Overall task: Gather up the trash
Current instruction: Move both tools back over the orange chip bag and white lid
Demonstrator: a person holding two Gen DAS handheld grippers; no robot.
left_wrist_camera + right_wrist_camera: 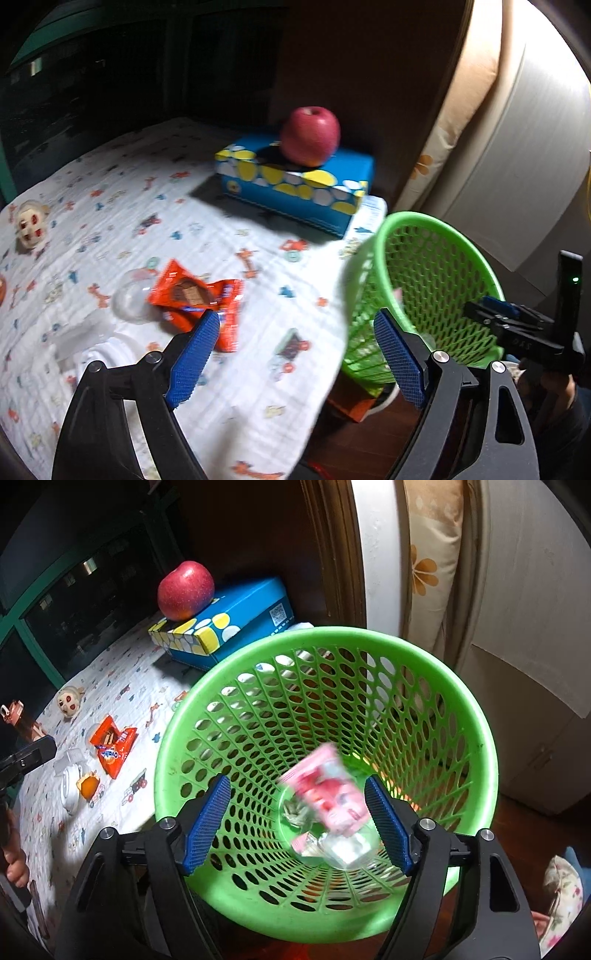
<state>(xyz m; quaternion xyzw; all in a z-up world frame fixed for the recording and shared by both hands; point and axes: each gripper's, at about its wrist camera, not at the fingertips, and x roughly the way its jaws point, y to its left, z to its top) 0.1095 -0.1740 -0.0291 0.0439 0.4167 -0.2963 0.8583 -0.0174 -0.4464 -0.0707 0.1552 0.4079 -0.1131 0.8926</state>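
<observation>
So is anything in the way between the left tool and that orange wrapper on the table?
Nothing visible. The left tool is open, and the orange Ovaltine wrapper lies flat on the patterned cloth just beyond its left finger. A clear plastic dome sits beside the wrapper, not in front.

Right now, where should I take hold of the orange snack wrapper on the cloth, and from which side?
Grip the orange snack wrapper at its crumpled near edge, coming down from above with the left hand-held gripper, which is open just before it. It lies flat on the cloth, so pinching a raised fold probably works best.
</observation>
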